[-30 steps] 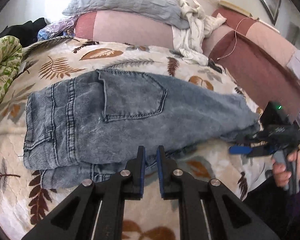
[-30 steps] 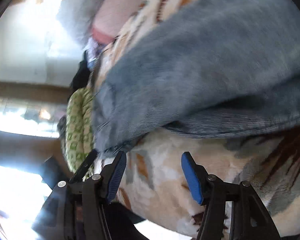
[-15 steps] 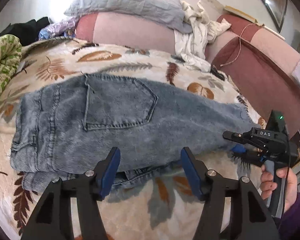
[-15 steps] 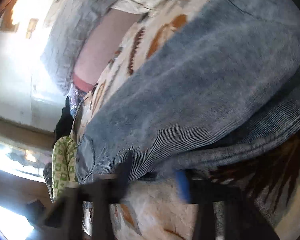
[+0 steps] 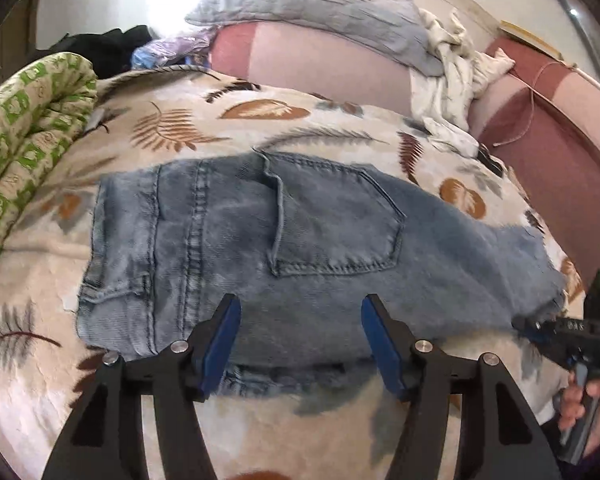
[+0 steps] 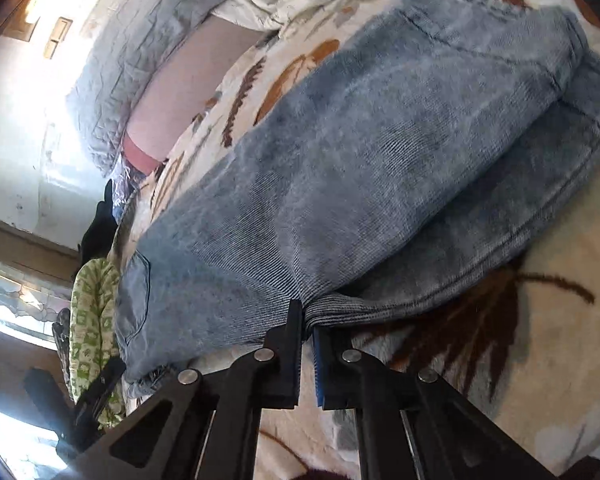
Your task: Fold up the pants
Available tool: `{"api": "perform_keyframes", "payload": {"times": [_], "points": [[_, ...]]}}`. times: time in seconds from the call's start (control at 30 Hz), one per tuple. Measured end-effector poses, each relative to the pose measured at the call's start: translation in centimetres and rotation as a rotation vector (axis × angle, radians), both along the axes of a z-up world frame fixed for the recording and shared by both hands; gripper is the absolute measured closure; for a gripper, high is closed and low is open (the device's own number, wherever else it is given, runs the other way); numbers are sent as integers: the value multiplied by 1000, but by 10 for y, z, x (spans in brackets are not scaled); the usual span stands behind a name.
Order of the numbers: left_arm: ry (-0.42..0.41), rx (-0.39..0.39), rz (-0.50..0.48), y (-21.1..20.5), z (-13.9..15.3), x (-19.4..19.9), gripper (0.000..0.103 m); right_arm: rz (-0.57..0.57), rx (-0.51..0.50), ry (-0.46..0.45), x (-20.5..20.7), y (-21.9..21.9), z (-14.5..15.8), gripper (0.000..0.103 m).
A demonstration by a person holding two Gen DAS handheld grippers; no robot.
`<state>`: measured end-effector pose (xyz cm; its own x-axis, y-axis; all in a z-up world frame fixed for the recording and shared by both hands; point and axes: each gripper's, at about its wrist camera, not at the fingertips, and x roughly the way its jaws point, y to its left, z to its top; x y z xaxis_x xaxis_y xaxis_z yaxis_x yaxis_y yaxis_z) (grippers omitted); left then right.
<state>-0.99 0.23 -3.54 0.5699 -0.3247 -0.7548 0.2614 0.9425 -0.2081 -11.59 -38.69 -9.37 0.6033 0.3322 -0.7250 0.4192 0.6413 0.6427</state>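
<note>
The blue denim pants [image 5: 300, 248] lie folded lengthwise on the leaf-print blanket [image 5: 220, 120], waistband at the left, back pocket up. My left gripper [image 5: 300, 344] is open and empty over the near edge of the pants. My right gripper [image 6: 307, 354] is shut on the near edge of the pants [image 6: 360, 160] toward the leg end. It also shows at the right edge of the left wrist view [image 5: 556, 332], at the leg end.
A rolled green-patterned quilt [image 5: 24, 128] lies at the left. A grey pillow [image 5: 320, 12] and white crumpled cloth [image 5: 452, 68] rest on the pink and maroon headboard cushions [image 5: 540, 148] behind the blanket.
My left gripper opened, let go of the pants' near edge and drew back. My right gripper closed on the edge of the pants near the leg end.
</note>
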Motion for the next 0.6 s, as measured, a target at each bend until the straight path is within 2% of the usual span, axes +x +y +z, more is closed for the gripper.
{"api": "perform_keyframes", "payload": {"times": [0.13, 0.17, 0.23, 0.3, 0.33, 0.37, 0.4, 0.43, 0.47, 0.53, 0.6], "points": [[32, 104, -40, -16, -15, 1, 37, 81, -22, 40, 2, 6, 11, 93], [27, 118, -44, -18, -16, 1, 37, 96, -26, 43, 2, 5, 17, 88], [29, 92, -50, -18, -13, 3, 37, 121, -14, 22, 0, -2, 33, 86], [53, 12, -47, -14, -9, 8, 37, 108, -38, -35, -5, -23, 56, 85], [62, -57, -42, -12, -6, 13, 37, 92, -52, -59, -5, -33, 65, 77], [65, -81, -43, -13, -5, 16, 36, 61, -75, -84, -6, -47, 75, 63], [64, -89, -51, -17, -4, 20, 36, 12, -131, -108, -3, -67, 89, 54], [54, -78, -66, -24, -3, 24, 36, -18, -181, -111, 0, -80, 97, 33], [47, -65, -76, -30, -4, 25, 36, -46, -236, -108, 7, -94, 103, 30], [47, -34, -101, -41, -7, 26, 36, -119, -329, -80, 25, -124, 107, 30], [45, 11, -129, -51, -11, 25, 36, -134, -337, -35, 48, -149, 95, 30]]}}
